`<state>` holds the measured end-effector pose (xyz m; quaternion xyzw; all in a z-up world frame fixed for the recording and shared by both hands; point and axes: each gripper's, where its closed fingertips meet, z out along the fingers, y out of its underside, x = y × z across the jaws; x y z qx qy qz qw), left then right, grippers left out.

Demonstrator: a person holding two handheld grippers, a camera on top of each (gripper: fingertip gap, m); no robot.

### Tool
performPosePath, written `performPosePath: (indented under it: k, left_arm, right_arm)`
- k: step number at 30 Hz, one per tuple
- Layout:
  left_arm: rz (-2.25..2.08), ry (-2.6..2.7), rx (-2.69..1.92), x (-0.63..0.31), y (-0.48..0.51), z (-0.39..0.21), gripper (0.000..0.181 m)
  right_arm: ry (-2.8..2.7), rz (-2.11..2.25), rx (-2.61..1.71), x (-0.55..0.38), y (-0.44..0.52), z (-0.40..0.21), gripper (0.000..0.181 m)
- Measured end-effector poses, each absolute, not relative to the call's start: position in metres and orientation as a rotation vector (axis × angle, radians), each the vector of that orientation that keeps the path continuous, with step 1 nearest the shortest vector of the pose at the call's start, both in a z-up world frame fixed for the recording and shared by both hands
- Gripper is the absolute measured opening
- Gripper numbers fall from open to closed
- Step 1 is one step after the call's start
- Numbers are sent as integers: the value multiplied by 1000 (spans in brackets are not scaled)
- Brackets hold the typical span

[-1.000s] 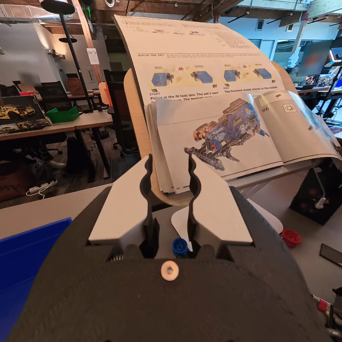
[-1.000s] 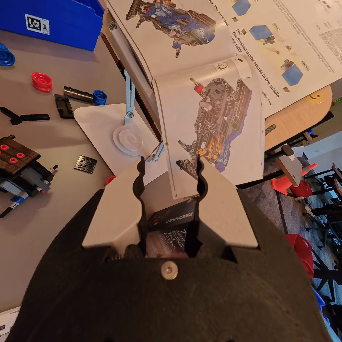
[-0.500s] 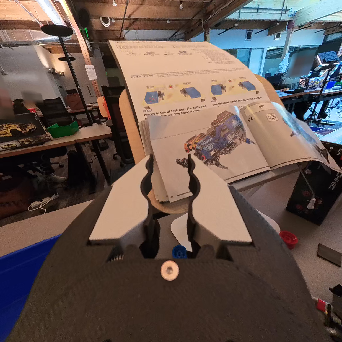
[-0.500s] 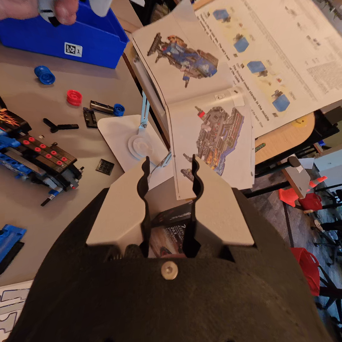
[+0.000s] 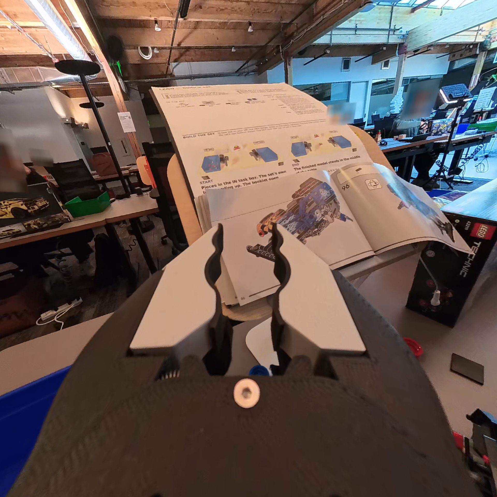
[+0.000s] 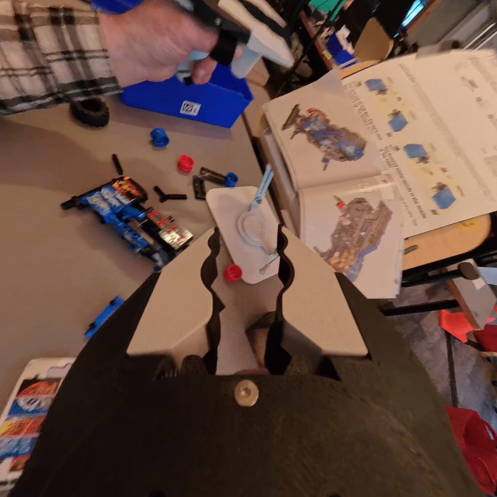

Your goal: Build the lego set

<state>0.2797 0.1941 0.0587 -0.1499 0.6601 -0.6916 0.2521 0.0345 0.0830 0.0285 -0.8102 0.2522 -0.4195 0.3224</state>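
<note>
The half-built lego truck (image 6: 126, 215) lies on its side on the grey surface (image 6: 53, 269), at about 10 o'clock from the right hand-held gripper (image 6: 246, 236), with loose parts scattered past it toward 12 o'clock: a red wheel hub (image 6: 185, 162), a blue wheel hub (image 6: 159, 137), a black tyre (image 6: 90, 111) and short black pins. Another red hub (image 6: 232, 273) sits just beside the white stand base (image 6: 228, 204), almost between the right gripper's fingers. That gripper is open and holds nothing. The left hand-held gripper (image 5: 247, 236) is also open and empty, aimed at the open instruction booklet (image 5: 295, 228) propped on its stand.

The truck looks light but rigid, a lattice of stiff plastic beams. Its body should bear a firm pinch, yet protruding pins and sticker-covered panels could pop off under a sideways load. The safest hold is probably across the long blue beams near the middle, where the frame is thickest, not at the thin black end. The hubs are small, smooth and round, likely to roll or squirt out; they are best pinched across the flat faces.
</note>
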Motion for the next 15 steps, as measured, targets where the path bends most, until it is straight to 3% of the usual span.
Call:
performPosePath:
  k: [9,15]
  left_arm:
    - [-1887,1794,-366,270,188,64,34]
    - [-1881,1797,-345,265,184,65,34]
  right_arm:
    - [758,-475,-2339,-24,114,-113,47]
    - [723,-204,-2450,-53,130,-168,30]
